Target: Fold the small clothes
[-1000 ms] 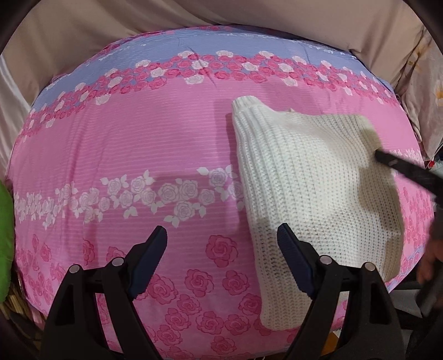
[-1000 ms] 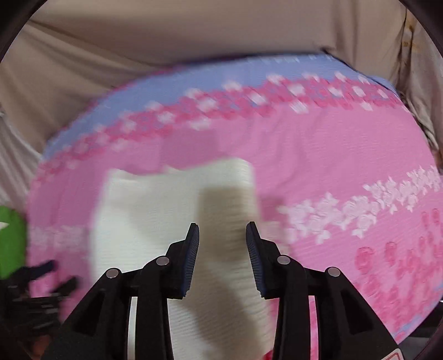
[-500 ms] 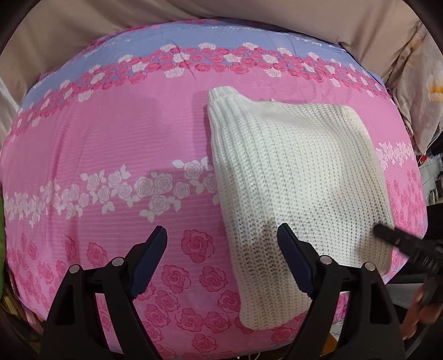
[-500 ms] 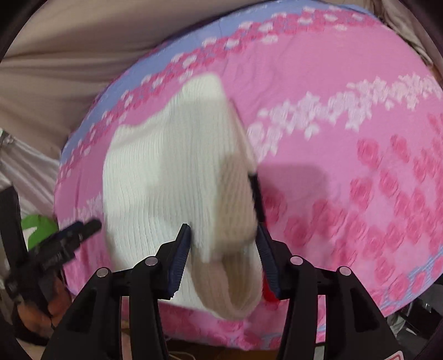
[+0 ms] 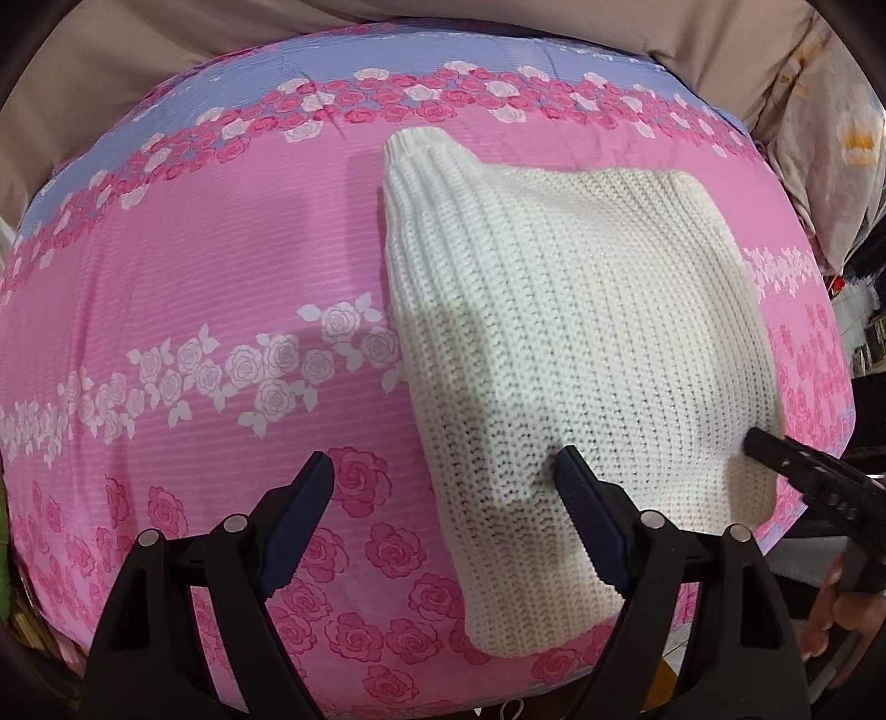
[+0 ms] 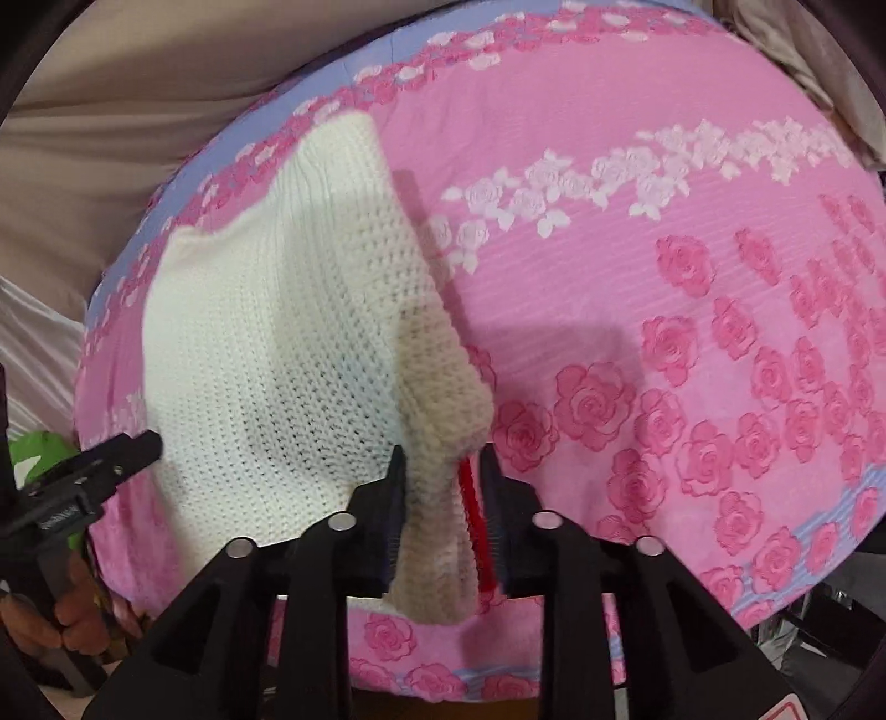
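Note:
A white knit sweater (image 5: 581,332), folded into a rough rectangle, lies on a pink rose-print bed cover (image 5: 221,277). My left gripper (image 5: 443,471) hangs open just above it, its right finger over the sweater's near left edge and its left finger over bare cover. In the right wrist view my right gripper (image 6: 442,459) has the sweater's (image 6: 266,343) near corner bunched between its jaws, which are closing on it; a red strip (image 6: 473,515) sits against the right pad. The right gripper's tip (image 5: 758,440) shows at the sweater's right corner, the left gripper (image 6: 133,446) at its left.
Beige sheeting (image 5: 498,27) rises behind the bed. A floral cloth (image 5: 830,155) lies at the far right, a green thing (image 6: 39,448) beside the bed's left end. A person's hand (image 5: 841,615) holds the right gripper. The cover's near edge drops off just below both grippers.
My right gripper swung from above the sweater's middle to its near corner and took hold of the knit there. The left gripper stayed open and drifted slightly toward the sweater.

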Demonstrator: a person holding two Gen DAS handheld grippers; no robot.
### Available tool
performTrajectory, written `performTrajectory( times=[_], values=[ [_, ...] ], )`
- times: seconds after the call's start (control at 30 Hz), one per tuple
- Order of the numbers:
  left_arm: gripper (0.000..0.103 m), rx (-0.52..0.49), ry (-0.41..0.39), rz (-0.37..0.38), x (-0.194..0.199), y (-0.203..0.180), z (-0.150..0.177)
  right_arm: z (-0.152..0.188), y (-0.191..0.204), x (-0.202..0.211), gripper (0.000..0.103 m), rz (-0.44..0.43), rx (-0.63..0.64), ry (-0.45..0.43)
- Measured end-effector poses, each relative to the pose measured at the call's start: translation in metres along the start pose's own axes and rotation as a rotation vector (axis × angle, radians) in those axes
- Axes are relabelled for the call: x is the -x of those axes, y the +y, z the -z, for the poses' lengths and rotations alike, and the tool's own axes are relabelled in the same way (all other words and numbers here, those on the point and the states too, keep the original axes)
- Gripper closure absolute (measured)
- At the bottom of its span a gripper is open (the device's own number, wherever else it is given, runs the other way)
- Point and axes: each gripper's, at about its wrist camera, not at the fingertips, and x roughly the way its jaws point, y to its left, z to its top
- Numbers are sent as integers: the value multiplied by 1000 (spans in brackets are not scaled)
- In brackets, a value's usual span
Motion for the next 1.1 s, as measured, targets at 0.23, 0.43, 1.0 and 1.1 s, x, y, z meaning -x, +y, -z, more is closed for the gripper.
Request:
performTrajectory(
  times=[0.23,0.43,1.0,1.1],
  values=[
    [23,42,-49,42,12,-4,-14,-42,19,50,56,-17,26,-147],
    [22,-15,-40,-23,-8,-21,-28,-109,66,-13,54,3,154,-87],
    [14,60,-3,37,-22,-13,-26,-118,21,-23,61,-90,-6,-98],
    [14,104,27,117,-18,-10,-16,-80,8,1,32,-57,-6,-135]
  ],
)
